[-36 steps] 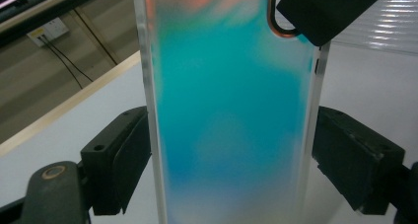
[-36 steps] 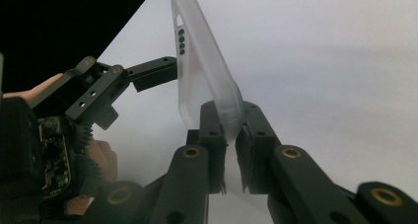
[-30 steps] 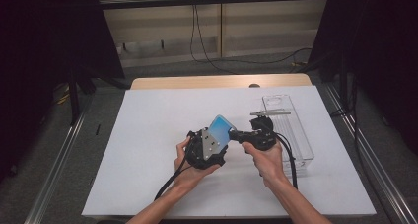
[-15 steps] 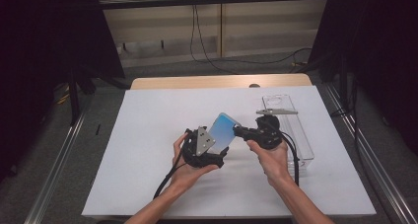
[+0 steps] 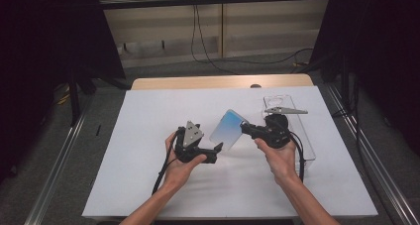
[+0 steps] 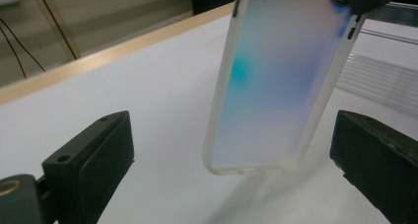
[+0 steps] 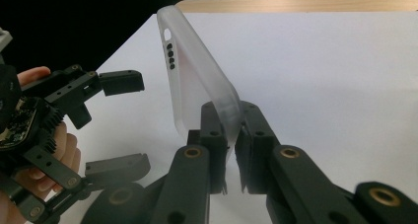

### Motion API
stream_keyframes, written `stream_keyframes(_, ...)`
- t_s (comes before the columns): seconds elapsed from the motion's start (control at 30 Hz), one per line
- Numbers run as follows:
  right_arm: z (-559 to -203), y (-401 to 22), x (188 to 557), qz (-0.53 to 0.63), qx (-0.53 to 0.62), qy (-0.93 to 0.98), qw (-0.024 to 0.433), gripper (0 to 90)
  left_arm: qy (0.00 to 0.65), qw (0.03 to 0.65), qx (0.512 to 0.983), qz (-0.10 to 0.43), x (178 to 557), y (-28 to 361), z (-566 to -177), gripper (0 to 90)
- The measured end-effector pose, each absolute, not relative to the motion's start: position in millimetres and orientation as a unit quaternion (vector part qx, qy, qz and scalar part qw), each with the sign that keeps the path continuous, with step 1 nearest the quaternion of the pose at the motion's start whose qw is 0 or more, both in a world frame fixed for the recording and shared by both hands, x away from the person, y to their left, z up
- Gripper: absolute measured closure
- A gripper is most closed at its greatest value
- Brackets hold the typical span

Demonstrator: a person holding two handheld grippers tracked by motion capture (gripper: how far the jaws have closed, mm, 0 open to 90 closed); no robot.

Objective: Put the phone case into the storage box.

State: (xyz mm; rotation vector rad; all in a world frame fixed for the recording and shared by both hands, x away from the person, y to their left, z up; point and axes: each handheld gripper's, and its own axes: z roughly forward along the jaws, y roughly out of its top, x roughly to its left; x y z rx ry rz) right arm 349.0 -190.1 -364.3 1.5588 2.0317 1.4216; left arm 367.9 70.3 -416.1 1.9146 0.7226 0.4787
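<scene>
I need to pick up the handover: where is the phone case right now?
In the high view the phone case hangs above the white table near its middle, clamped at one edge by the right gripper, with the open left gripper just beside it.

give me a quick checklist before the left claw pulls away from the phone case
1. Right claw clamped on the phone case: ok.
2. Left claw has just been opening, its fingers off the case: ok.
3. Case hangs above the white mat, not resting on it: ok.
4. Clear box beside the right hand, lying on the mat: ok.
5. Grip firm enough to carry the case: cannot tell.
</scene>
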Motion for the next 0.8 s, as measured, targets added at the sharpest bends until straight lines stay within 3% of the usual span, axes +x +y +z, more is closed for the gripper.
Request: stream_keyframes(0.8,-358,-206,350,0.481,0.518,0.694,0.137,83.3,0.295,0.517,0.777,0.203,368,90,-415,2.9)
